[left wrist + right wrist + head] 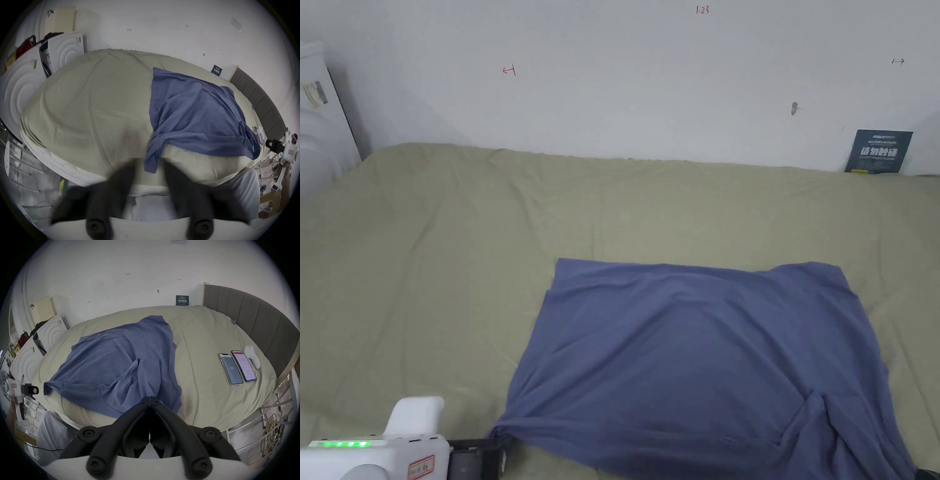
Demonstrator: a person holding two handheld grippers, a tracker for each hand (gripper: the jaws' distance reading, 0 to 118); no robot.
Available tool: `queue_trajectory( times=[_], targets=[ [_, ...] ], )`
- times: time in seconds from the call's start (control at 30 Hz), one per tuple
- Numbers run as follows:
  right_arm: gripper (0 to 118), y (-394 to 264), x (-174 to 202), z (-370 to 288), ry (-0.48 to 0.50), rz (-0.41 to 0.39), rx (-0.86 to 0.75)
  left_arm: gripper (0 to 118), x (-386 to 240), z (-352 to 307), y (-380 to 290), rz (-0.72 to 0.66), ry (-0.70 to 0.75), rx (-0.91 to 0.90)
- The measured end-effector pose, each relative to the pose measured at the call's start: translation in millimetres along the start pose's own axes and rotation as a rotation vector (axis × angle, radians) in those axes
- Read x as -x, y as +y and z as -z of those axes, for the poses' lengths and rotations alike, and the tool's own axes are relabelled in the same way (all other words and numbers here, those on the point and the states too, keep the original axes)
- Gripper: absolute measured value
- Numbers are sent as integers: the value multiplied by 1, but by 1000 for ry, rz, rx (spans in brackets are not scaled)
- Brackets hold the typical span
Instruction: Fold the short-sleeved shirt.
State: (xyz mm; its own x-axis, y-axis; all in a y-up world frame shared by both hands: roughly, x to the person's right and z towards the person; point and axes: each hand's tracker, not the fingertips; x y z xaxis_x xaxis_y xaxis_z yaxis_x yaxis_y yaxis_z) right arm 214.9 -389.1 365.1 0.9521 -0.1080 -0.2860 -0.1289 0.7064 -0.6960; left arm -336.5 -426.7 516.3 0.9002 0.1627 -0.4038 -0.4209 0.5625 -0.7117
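Note:
A blue short-sleeved shirt (pixel 700 356) lies spread and creased on the olive bed sheet (pixel 437 262), its near edge hanging over the mattress front. My left gripper (pixel 499 447) sits at the shirt's near left corner. In the left gripper view its blurred black jaws stand open (pixel 148 164), with the drooping shirt corner (pixel 150 164) just beyond the gap between them. My right gripper (pixel 150 398) is shut, its tips pressed together in front of the shirt's (pixel 113 356) near right edge. From the left gripper view, the right gripper (pixel 270 143) hangs slightly clear of the cloth.
Two phones (pixel 231 368) and a white controller (pixel 252 356) lie on the sheet's right side, beside a grey padded headboard (pixel 253 318). White appliances (pixel 17 84) stand left of the bed. A dark card (pixel 878 152) leans on the back wall. The person's pale trousers (pixel 50 428) press against the mattress front.

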Motion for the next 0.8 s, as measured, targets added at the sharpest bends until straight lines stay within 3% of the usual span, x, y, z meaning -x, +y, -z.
queue_trajectory(
  times=[0.13, 0.2, 0.23, 0.27, 0.3, 0.4, 0.43, 0.47, 0.57, 0.6, 0.73, 0.77, 0.8],
  targets=[
    [0, -1, -5, 5, 2, 5, 12, 112, -9, 31, 12, 37, 44, 23],
    [0, 0, -10, 10, -5, -4, 25, 101, -14, 44, 16, 35, 52, 22],
    [0, 0, -12, 11, -13, -7, 32, 86, -16, 46, 18, 34, 53, 21],
    [0, 0, -15, 11, -12, -12, 38, 39, -17, 48, 21, 42, 40, 36],
    [0, 0, -17, 12, -15, -17, 44, 0, -20, 49, 23, 51, 29, 55],
    [1, 0, -25, 15, -17, -31, 62, 0, -28, 49, 20, 92, 52, 41],
    [9, 0, -27, 17, -13, -36, 69, 0, -30, 49, 18, 103, 52, 38],
    [52, -1, -31, 18, 3, -41, 78, 0, -30, 48, 17, 100, 53, 32],
    [96, -4, -42, 28, 101, 14, 181, 0, -29, 41, 16, 77, 40, 34],
    [117, -7, -44, 31, 106, 20, 191, 0, -29, 41, 16, 78, 42, 36],
    [117, -17, -48, 49, 96, 17, 218, 0, -28, 41, 18, 87, 49, 39],
    [113, -19, -51, 54, 96, 20, 219, 0, -28, 42, 18, 89, 56, 39],
    [98, -20, -55, 58, 111, 51, 232, 0, -30, 43, 18, 87, 62, 38]
  ],
)
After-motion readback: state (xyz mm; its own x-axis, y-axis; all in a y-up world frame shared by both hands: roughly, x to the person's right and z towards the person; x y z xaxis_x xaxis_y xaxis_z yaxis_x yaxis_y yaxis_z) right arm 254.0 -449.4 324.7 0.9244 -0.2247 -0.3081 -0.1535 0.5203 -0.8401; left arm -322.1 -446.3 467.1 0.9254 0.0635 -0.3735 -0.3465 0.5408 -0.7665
